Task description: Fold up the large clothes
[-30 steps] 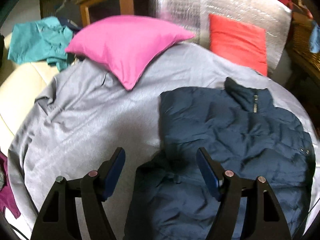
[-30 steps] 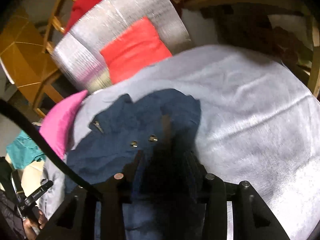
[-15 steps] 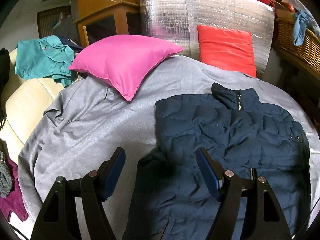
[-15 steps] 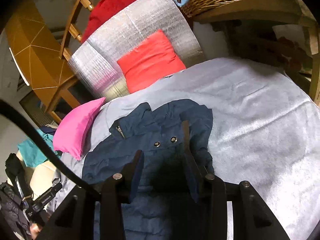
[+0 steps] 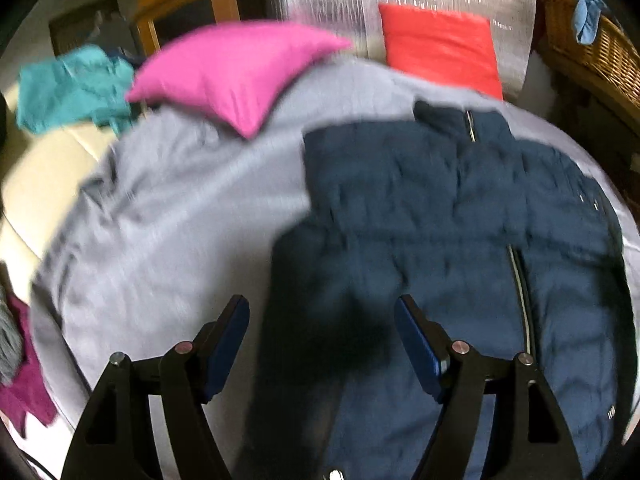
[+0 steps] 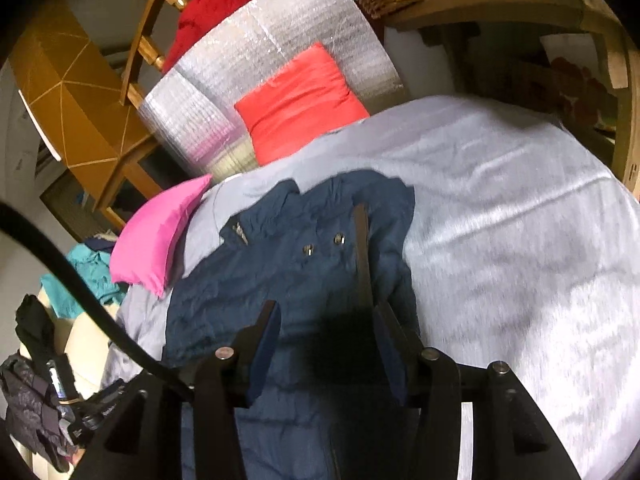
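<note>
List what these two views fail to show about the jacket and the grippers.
- Jacket hem: cut off by the bottom edge in both wrist views.
- Quilting detail: smeared by motion blur, left wrist view.
- Fabric below the right gripper: lost in dark shadow.
- Left gripper: its height above the fabric is unclear.

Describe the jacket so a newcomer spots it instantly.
Find the grey sheet covering the bed. The jacket lies flat on it, collar toward the red cushion, right of the pink pillow. It's the only navy quilted thing there.
</note>
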